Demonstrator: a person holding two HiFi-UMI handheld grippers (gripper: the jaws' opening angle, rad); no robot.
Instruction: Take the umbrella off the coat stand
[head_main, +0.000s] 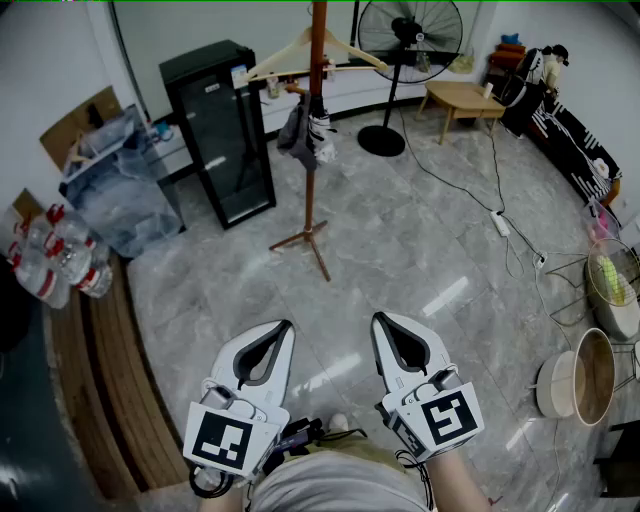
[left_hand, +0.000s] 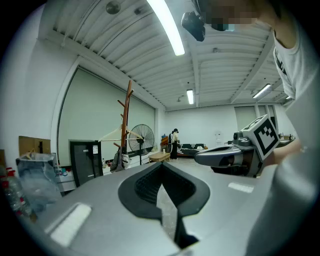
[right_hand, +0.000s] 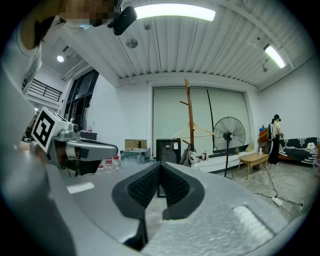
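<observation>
The wooden coat stand (head_main: 317, 150) rises at the far middle of the room, with a wooden hanger on its arms. A folded dark grey umbrella (head_main: 305, 135) hangs from a peg beside the pole. Both grippers are held low near my body, well short of the stand. My left gripper (head_main: 283, 326) is shut with nothing in it, and my right gripper (head_main: 381, 319) is shut and empty too. In the left gripper view the stand (left_hand: 126, 125) and umbrella (left_hand: 117, 161) are small beyond the jaws. The right gripper view shows the stand (right_hand: 189, 120) and umbrella (right_hand: 187, 157) just past its jaw tips.
A black glass-door cabinet (head_main: 220, 130) stands left of the stand, a pedestal fan (head_main: 405, 40) and low wooden table (head_main: 465, 100) to its right. A cable with power strip (head_main: 502, 222) crosses the tiled floor. Bagged clutter (head_main: 125, 190), bottles (head_main: 50, 260), pots (head_main: 580, 375) line the sides.
</observation>
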